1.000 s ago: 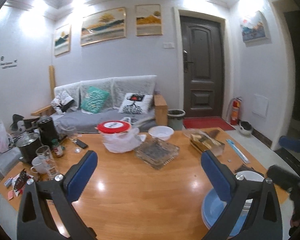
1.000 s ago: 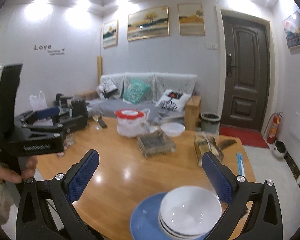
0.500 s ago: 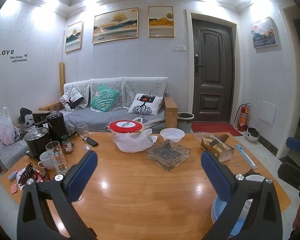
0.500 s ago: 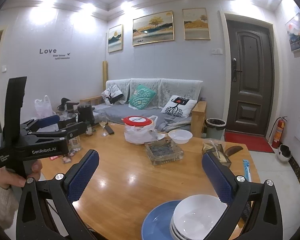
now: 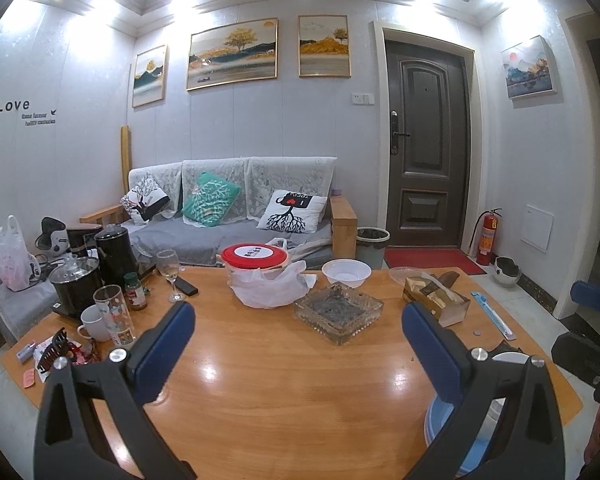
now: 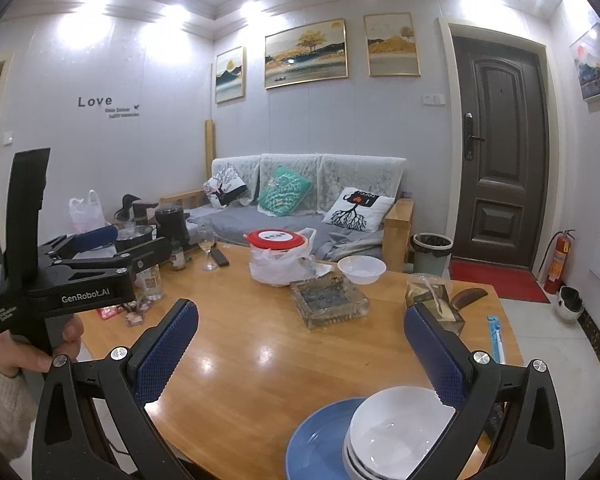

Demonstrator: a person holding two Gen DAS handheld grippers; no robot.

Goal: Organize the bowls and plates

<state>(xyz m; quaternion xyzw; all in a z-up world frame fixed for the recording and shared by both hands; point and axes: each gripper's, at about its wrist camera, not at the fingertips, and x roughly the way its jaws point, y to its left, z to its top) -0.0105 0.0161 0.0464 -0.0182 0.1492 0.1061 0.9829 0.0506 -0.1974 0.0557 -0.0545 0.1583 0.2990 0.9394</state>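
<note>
At the table's near right corner, your right gripper [image 6: 300, 354], jaws spread and empty, hangs just over the stacked white ceramic bowls [image 6: 396, 432] on the round blue plate [image 6: 316, 436]; your left gripper [image 5: 298, 346], likewise spread and empty, has them low to its right. Farther off, near the far edge, a small white bowl [image 6: 361, 269] sits alone.

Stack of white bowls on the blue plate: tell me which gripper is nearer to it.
Right. The right gripper hovers open directly over the stack of white bowls on the blue plate; the left gripper sits further left, open, bowls behind its right finger.

Left gripper [image 5: 296, 332] gapes above table [image 5: 284, 392]; blue plate [image 5: 434, 426] seemingly half-hidden.
</note>
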